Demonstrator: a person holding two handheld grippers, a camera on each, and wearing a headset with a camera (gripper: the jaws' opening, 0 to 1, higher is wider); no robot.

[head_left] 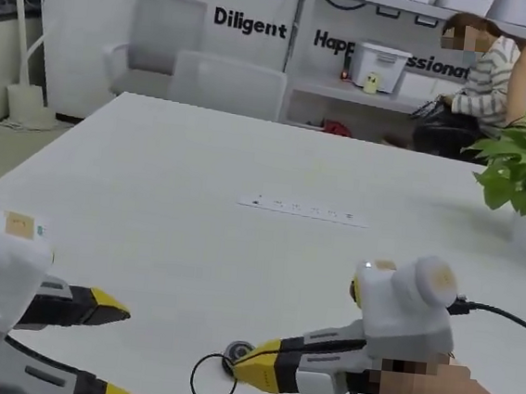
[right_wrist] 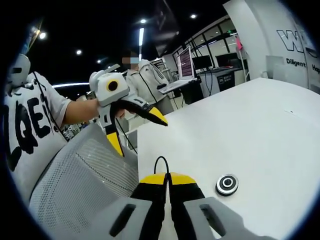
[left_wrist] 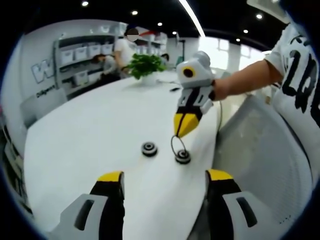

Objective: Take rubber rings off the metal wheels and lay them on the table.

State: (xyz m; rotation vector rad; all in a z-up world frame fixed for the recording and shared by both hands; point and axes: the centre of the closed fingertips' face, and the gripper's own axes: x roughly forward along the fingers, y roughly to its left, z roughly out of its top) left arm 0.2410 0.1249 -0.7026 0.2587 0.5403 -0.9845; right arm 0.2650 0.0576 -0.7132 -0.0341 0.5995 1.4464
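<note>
My right gripper [head_left: 239, 366] is shut on a thin black rubber ring [head_left: 212, 379] low over the white table [head_left: 200, 172]. The ring's loop hangs from the tips beside a small metal wheel [head_left: 242, 350]. In the left gripper view the right gripper [left_wrist: 182, 131] holds the ring [left_wrist: 177, 144] just above one wheel [left_wrist: 183, 158]; a second wheel [left_wrist: 149, 148] lies left of it. My left gripper [left_wrist: 165, 179] is open and holds nothing, a short way from both wheels. In the right gripper view the ring [right_wrist: 161, 164] rises from the shut tips [right_wrist: 169, 178], with a wheel [right_wrist: 227, 184] to the right.
A flush socket strip [head_left: 304, 210] sits mid-table. A potted plant [head_left: 525, 162] stands at the far right edge. Chairs [head_left: 227, 82] and shelves lie beyond the table, with a seated person [head_left: 479, 83]. A grey mesh chair [right_wrist: 85, 175] is close to the near edge.
</note>
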